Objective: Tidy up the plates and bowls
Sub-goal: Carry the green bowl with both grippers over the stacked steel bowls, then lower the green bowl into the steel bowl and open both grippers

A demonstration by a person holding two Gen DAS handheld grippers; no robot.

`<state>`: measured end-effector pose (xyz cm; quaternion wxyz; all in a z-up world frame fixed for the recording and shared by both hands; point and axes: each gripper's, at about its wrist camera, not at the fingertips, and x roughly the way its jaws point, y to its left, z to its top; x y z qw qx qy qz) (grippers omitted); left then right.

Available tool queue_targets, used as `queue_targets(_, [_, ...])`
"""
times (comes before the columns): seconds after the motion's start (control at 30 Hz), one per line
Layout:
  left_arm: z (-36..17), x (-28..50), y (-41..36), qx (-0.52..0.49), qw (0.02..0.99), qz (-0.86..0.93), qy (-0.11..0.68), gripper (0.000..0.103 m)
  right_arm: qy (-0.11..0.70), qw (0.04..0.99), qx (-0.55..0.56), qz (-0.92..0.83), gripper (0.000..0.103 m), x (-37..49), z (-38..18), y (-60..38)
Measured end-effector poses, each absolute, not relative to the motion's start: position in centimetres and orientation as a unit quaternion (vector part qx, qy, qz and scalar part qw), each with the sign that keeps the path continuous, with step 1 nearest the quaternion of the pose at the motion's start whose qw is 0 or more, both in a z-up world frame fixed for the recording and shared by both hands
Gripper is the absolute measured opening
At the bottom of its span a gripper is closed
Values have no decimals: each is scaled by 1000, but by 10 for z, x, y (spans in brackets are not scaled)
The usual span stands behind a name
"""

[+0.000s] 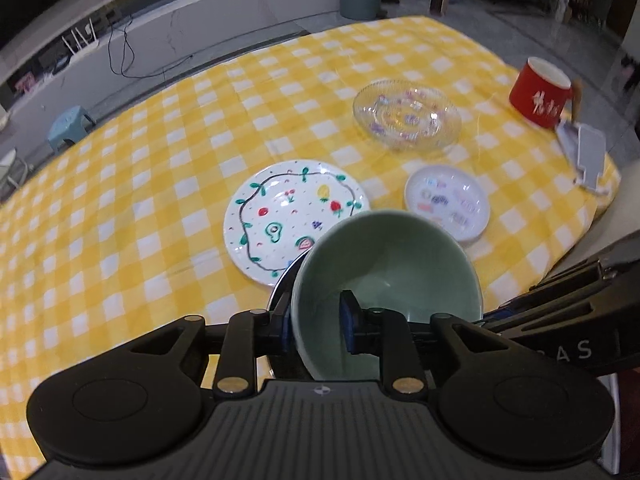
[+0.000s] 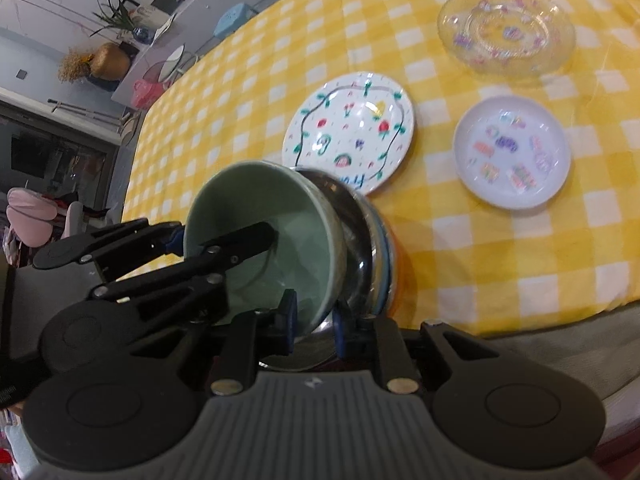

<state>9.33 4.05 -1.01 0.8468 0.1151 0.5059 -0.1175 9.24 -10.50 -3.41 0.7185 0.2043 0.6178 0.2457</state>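
Observation:
A pale green bowl [image 1: 388, 276] [image 2: 260, 232] sits nested in a stack of bowls, with a steel bowl [image 2: 356, 224] under it. My left gripper [image 1: 316, 324] [image 2: 224, 240] is shut on the green bowl's rim, one finger inside. My right gripper [image 2: 314, 324] is shut on the rims of the green and steel bowls at the near side. A white fruit-painted plate [image 1: 292, 216] [image 2: 352, 128], a small white patterned plate [image 1: 448, 202] [image 2: 512, 152] and a clear glass plate [image 1: 406, 114] [image 2: 506, 28] lie on the yellow checked tablecloth [image 1: 160, 184] [image 2: 520, 248].
A red mug [image 1: 540, 92] and a grey phone-like object [image 1: 588, 156] stand near the table's right edge. A blue stool [image 1: 70, 126] [image 2: 232, 20] stands on the floor beyond the table. The table's near edge [image 2: 560, 320] lies right of my right gripper.

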Motion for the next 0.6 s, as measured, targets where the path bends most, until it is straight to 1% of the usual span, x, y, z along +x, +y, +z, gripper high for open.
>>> queue_targets(0.2, [-7,92,42,123,846,-112,506,27,632,707,201,245,17,91,-42,-98])
queue_targets(0.37, [-6,91,38,133,848,-110,501,33,629,710,212,237,17,89,-45,-102])
queue_targets(0.5, [3,86,38,135,858,-107,483,35,626,711,219,233,18,89,-45,-104])
queue_targets(0.57, [12,82,40,128,868,-105,468,42,620,718,219,227,20,89,-44,-105])
queue_targets(0.6, [15,82,41,125,871,-107,463,43,613,725,215,226,20,89,-41,-105])
